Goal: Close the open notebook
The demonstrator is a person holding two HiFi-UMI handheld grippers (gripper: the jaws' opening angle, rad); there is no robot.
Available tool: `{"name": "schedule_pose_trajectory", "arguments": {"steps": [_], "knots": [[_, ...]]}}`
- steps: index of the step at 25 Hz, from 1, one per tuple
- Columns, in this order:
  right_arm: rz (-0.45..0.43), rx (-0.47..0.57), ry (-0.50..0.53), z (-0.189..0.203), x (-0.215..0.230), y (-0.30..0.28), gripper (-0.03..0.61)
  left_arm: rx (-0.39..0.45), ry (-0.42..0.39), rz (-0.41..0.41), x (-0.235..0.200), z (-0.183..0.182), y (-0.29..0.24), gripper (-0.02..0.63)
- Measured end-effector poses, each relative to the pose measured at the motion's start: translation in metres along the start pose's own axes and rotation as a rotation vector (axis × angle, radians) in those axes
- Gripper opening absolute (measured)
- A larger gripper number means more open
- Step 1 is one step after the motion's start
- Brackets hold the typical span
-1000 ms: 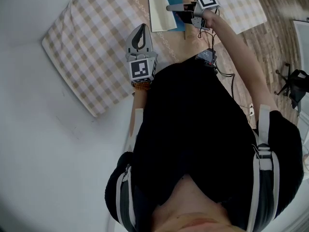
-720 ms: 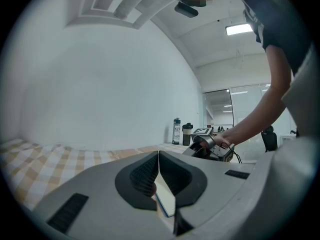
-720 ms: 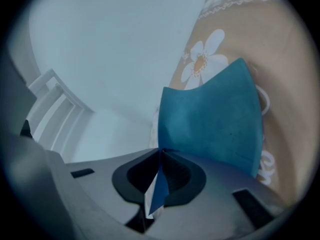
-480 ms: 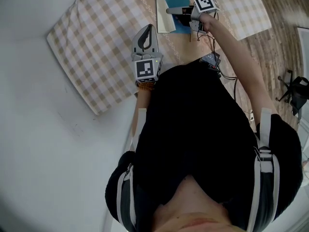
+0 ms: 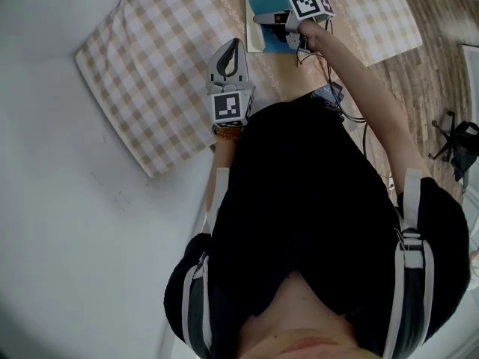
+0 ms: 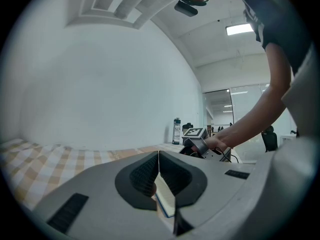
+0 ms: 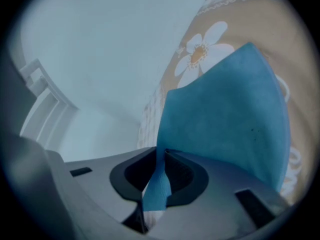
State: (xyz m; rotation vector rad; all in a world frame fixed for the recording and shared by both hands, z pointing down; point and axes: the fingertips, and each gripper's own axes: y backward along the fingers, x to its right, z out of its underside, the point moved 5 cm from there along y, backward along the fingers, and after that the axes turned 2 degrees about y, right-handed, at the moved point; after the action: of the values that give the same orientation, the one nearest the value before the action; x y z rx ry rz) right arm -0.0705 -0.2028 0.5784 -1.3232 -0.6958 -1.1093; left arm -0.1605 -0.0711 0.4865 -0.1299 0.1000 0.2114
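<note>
The right tongs [image 5: 260, 19] have the free edge of the notebook's [image 5: 275, 0] blue cover [image 7: 225, 114] between them. They have just been easing apart, likely to let it drop flat. The notebook lies on the counter [image 5: 275, 72] just beside the checked cloth [image 5: 150, 73]. Its long axis runs away from the person, with the free edge and 1 white page strip facing that cloth. The left tongs [image 5: 232, 43], pressed together and empty, hover at the cloth's edge, probably idle.
</note>
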Motion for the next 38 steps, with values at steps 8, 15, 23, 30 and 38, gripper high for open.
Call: {"name": "schedule_pose_trajectory", "arguments": {"steps": [8, 15, 23, 30, 38], "knots": [[0.085, -0.018, 0.03, 0.002, -0.003, -0.005, 0.08, 0.004, -0.004, 0.0, 0.0, -0.001, 0.0, 0.009], [-0.016, -0.024, 0.246, 0.003, -0.027, 0.0, 0.16, 0.002, -0.014, -0.009, 0.002, -0.004, 0.003, 0.009], [0.244, -0.065, 0.879, 0.002, -0.037, 0.01, 0.16, -0.016, -0.031, 0.022, 0.007, 0.0, 0.003, 0.009], [0.436, -0.302, 1.14, -0.039, -0.017, 0.02, 0.156, -0.042, -0.054, 0.045, 0.027, -0.035, -0.069, 0.009], [0.476, -0.223, 1.149, 0.031, -0.018, -0.02, 0.144, 0.004, -0.031, 0.039, 0.016, -0.01, 0.009, 0.009]]}}
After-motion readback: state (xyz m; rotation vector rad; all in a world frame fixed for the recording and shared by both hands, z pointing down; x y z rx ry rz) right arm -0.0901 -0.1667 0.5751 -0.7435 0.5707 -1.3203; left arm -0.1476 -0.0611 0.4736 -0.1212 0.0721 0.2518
